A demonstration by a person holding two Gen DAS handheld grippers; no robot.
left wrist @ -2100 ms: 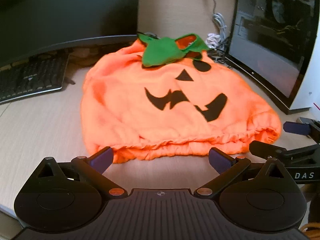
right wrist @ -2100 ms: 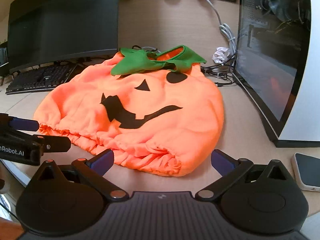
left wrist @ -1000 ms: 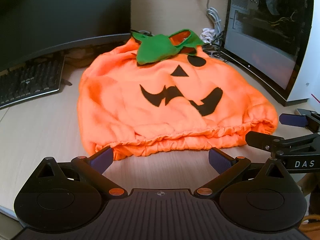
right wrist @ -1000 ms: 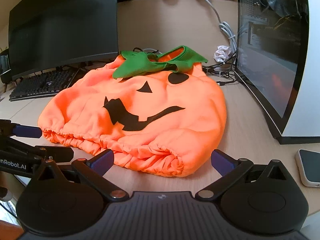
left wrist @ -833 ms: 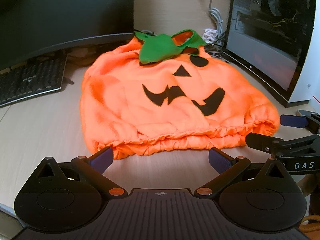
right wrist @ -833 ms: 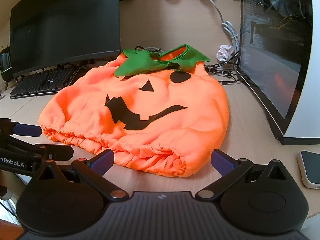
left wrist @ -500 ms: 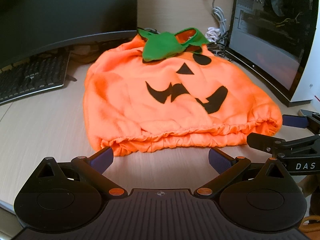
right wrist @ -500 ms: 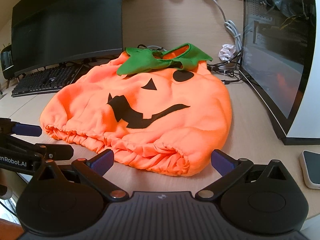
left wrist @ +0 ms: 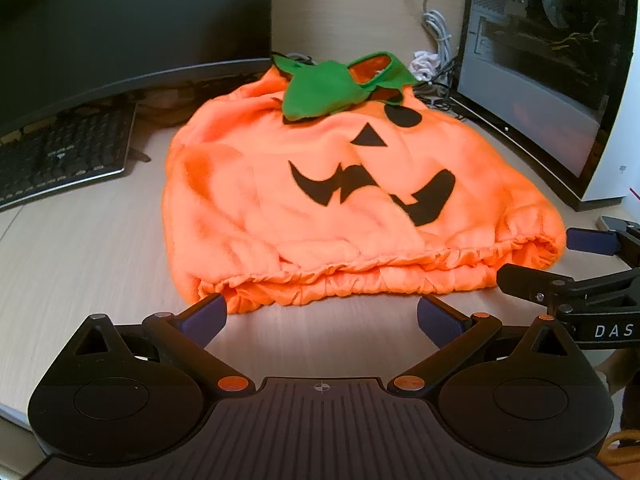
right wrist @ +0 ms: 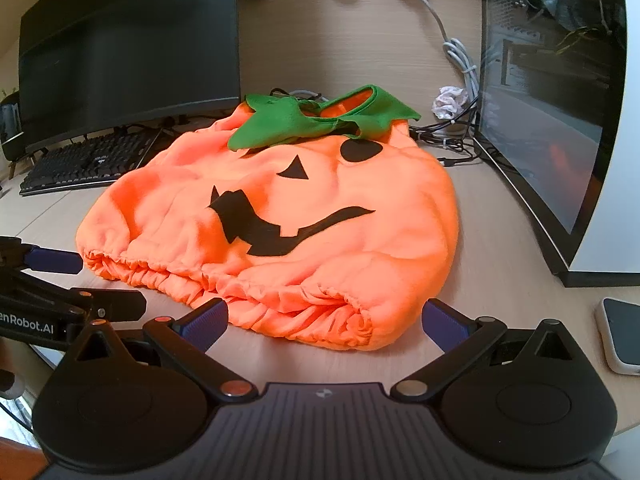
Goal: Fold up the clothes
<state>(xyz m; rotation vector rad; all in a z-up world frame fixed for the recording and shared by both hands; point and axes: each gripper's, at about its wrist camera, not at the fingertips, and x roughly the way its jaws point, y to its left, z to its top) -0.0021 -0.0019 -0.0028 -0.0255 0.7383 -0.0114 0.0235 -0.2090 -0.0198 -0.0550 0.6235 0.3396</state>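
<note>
Both grippers have edged closer to the pumpkin costume [left wrist: 320,196] over the last two seconds, its gathered hem now nearly at their fingertips. It lies flat, face up, on a pale wood-grain desk [left wrist: 80,240], black jack-o'-lantern face showing and green leaf collar [left wrist: 340,84] at the far end. At the hem's left corner, the left gripper [left wrist: 320,316] is spread wide and holds nothing; its left pad just meets the orange ruffle. At the hem's right corner, the right gripper [right wrist: 326,318] is likewise wide open and empty, fingers straddling the cloth's near edge. Each gripper shows at the margin of the other's view, level with the hem.

Left of the costume sit a black keyboard [right wrist: 88,164] and, behind it, a dark curved monitor [right wrist: 128,52]. Right of the costume stands a glass-sided computer case [right wrist: 548,92] in a white frame. Beyond the collar, tangled cables [right wrist: 444,132] and a crumpled white wad [right wrist: 451,102] lie against a wood-panel wall. A phone [right wrist: 622,334] rests on the desk to the costume's near right.
</note>
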